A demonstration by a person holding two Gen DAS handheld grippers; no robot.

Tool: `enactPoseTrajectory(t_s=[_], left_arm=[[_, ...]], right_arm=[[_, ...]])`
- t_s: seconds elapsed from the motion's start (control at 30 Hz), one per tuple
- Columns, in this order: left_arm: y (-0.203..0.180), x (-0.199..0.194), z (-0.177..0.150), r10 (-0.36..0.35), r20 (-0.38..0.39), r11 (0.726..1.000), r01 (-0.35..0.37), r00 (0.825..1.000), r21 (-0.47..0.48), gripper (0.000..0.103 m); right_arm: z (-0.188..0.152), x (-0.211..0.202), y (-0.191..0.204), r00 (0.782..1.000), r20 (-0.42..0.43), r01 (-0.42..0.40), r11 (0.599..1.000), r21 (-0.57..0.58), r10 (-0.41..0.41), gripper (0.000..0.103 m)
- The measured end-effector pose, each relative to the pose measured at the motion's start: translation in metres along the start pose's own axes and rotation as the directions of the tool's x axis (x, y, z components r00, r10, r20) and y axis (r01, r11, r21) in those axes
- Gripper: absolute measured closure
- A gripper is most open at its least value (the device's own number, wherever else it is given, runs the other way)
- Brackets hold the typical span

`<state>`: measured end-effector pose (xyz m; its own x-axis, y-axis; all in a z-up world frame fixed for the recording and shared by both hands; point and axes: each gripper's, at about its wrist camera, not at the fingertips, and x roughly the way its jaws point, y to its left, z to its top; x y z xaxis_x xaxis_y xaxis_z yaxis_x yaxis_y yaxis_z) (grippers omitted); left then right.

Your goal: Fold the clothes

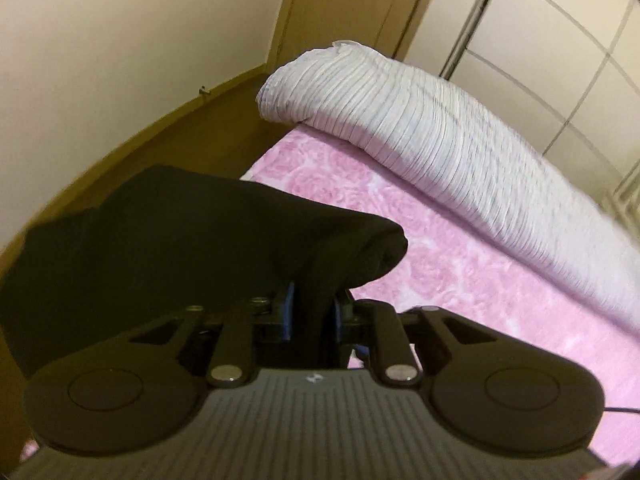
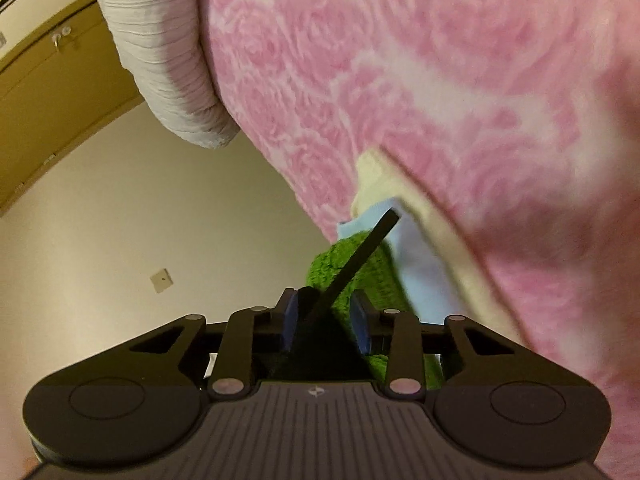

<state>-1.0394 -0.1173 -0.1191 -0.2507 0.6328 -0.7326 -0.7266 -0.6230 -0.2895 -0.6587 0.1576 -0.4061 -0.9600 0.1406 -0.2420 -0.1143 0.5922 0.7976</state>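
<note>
Black cloth (image 1: pixel 192 236) fills the lower left of the left wrist view, bunched and draped over the left gripper (image 1: pixel 313 312). A fold of it runs down between the blue pads (image 1: pixel 289 312), which sit close on either side and pinch it, so the gripper is clamped on the cloth. Behind lies a pink rose-patterned bedspread (image 1: pixel 440 272), and along its far edge a white ribbed pillow (image 1: pixel 420 136). Past the bed stand a brown door (image 1: pixel 360 4) and white wardrobe panels (image 1: pixel 560 60).

The right wrist view is rolled far over, so the bedspread (image 2: pixel 440 80) fills the top and right, with the pillow (image 2: pixel 160 52) at upper left. Between the pads of the right gripper (image 2: pixel 324 320) a taut strip of the black cloth (image 2: pixel 352 260) runs up and away. It lies against the left pad (image 2: pixel 289 322), while the right pad (image 2: pixel 361 326) stands apart from it with a gap showing; I cannot tell whether the cloth is truly pinched. Behind the strip a stack sits on the bed: a green fuzzy piece (image 2: pixel 380 276), a light blue one (image 2: pixel 420 264) and a cream one (image 2: pixel 432 216).
</note>
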Motion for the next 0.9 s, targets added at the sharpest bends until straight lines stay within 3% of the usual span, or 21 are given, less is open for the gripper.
enactPoseTrajectory(t_s=[0.03,0.17,0.3,0.4,0.47,0.6,0.73,0.87,0.9], left_arm=[[0.004,-0.001,0.000,-0.012,0.005,1.000,0.012,1.000,-0.021,0.088],[0.016,-0.013,0.004,-0.045,0.058,0.995,0.050,0.997,-0.081,0.089],[0.028,-0.029,0.006,-0.069,0.110,0.986,0.084,0.992,-0.141,0.089],[0.032,-0.038,0.006,-0.076,0.131,0.981,0.098,0.988,-0.168,0.089],[0.033,-0.042,0.006,-0.081,0.137,0.979,0.104,0.987,-0.173,0.089],[0.035,-0.048,0.005,-0.088,0.159,0.976,0.117,0.983,-0.182,0.089],[0.035,-0.048,0.005,-0.104,0.171,0.977,0.132,0.980,-0.166,0.089],[0.028,-0.031,0.007,-0.132,0.125,0.982,0.147,0.983,-0.118,0.089],[0.027,-0.023,0.008,-0.143,0.107,0.981,0.155,0.984,-0.118,0.089]], right_arm=[[0.000,0.005,-0.001,1.000,-0.003,-0.003,1.000,0.009,0.003,0.068],[-0.001,0.017,0.002,1.000,0.003,-0.014,1.000,0.004,0.014,0.095],[-0.014,-0.004,0.043,0.998,0.067,0.014,0.978,-0.210,0.000,0.098],[-0.035,-0.018,0.085,0.997,0.069,-0.014,0.916,-0.402,0.046,0.098],[-0.058,-0.015,0.116,0.998,-0.011,-0.059,0.829,-0.556,0.064,0.098],[-0.112,0.008,0.149,0.984,-0.168,-0.103,0.585,-0.804,-0.057,0.098],[-0.145,0.039,0.143,0.947,-0.136,-0.008,0.402,-0.916,-0.292,0.098],[-0.166,0.052,0.129,0.917,-0.103,0.004,0.268,-0.964,-0.385,0.098],[-0.171,0.052,0.126,0.912,-0.097,0.000,0.239,-0.971,-0.398,0.091]])
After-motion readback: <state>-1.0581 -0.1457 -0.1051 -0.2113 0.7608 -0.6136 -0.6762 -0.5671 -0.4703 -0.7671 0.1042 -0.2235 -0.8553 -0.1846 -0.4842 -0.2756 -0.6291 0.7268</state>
